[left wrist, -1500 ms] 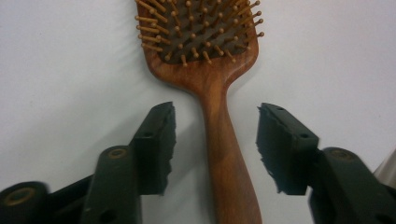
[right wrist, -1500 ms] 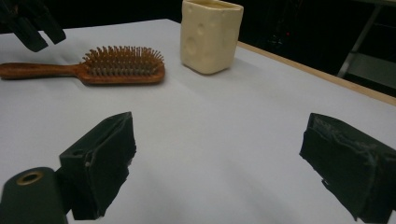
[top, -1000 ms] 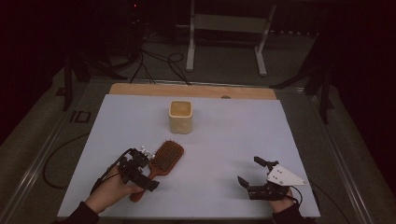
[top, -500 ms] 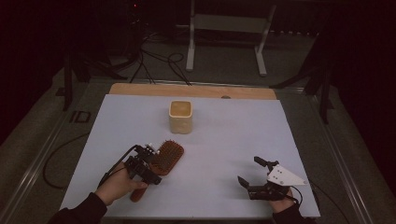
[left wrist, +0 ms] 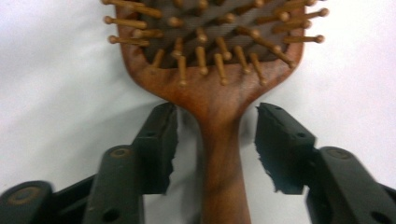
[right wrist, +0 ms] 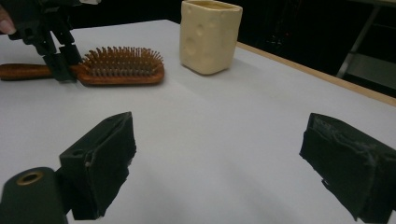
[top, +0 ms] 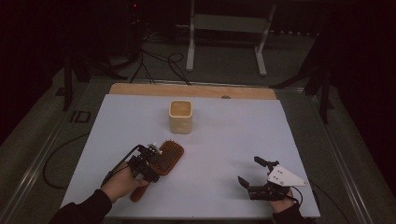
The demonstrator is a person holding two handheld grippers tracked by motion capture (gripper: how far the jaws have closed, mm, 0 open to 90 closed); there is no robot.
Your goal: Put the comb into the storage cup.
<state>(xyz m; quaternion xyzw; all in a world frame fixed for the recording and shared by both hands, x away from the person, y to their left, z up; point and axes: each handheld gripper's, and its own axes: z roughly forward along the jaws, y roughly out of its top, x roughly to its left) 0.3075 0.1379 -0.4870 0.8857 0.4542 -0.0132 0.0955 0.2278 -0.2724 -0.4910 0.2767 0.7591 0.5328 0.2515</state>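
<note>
Glossy wooden hairbrush (left wrist: 217,93), matt cream ceramic-looking cup (right wrist: 210,35), smooth white table (top: 224,140)

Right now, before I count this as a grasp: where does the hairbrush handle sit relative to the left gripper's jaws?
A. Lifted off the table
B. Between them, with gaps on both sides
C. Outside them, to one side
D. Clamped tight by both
B: in the left gripper view the hairbrush handle runs between the left gripper jaws, which have just been closing, with a gap on each side.

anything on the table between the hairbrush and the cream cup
Nothing: in the high view, bare white table separates the hairbrush from the cream cup.
</note>
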